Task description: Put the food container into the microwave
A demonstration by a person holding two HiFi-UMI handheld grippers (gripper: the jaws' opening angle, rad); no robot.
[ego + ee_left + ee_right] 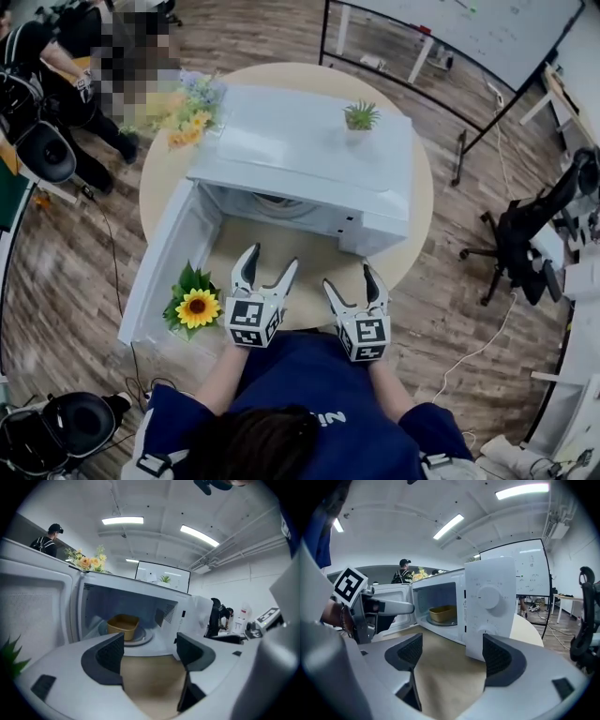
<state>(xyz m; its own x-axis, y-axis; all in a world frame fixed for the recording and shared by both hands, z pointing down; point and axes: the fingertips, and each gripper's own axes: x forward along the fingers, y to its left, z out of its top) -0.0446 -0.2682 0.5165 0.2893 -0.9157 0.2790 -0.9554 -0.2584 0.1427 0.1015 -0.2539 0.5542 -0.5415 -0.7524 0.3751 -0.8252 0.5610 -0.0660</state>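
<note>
Both grippers are hovering in front of the microwave, over the bare table just before its open cavity. I am holding the left gripper with its jaws spread apart, and only tabletop is showing between them. The right gripper is in the same condition: its jaws are parted, nothing is between them, and it is pointing past the microwave's control panel.

The food container, a tan open-topped tub, is sitting inside the microwave on the turntable, toward the hinge side of the cavity. From these low angles its inside is hidden, so I cannot tell what it is carrying.

I am judging the placement as done, which would explain why both tools are standing clear of the cavity and unloaded. The door is hanging wide open at the microwave's left front. The left gripper is the nearer one to it, so closing would likely fall to that side.

One caution: a sunflower decoration is lying just inside the door's free end, in front of the microwave. I am judging that it could be caught in the door's sweep.
</note>
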